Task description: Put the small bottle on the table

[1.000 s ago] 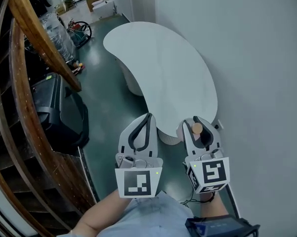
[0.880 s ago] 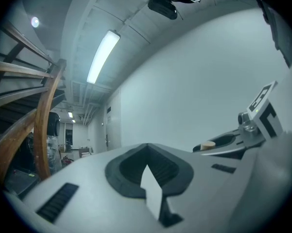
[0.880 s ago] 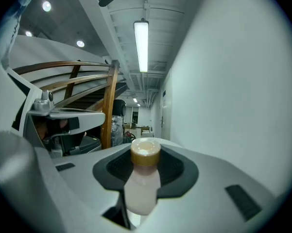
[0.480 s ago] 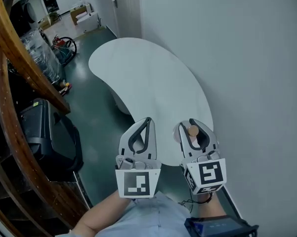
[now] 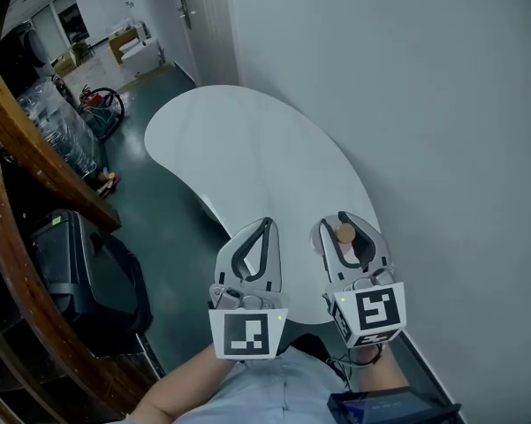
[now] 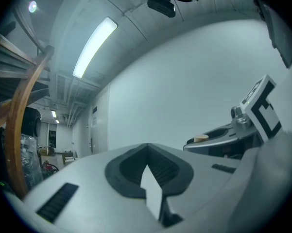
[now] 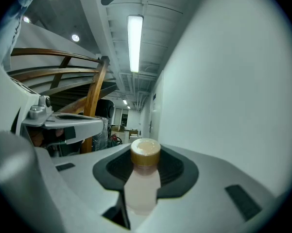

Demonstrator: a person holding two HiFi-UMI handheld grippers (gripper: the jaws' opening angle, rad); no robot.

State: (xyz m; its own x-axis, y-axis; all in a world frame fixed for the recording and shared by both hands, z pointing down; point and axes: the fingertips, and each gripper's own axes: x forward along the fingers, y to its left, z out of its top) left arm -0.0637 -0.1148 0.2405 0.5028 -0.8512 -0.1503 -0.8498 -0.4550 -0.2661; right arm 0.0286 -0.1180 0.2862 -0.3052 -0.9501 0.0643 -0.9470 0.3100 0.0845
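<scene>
Right gripper view: small bottle [image 7: 143, 186] clamped inside the right tool [image 5: 345, 224]; left tool [image 5: 265, 226] closed, empty.

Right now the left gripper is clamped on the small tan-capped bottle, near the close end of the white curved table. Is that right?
Wrong gripper. The small bottle is clamped in the right gripper, as the right gripper view shows; the left gripper is shut on nothing. The rest stands: tan cap, close end of the white curved table.
</scene>
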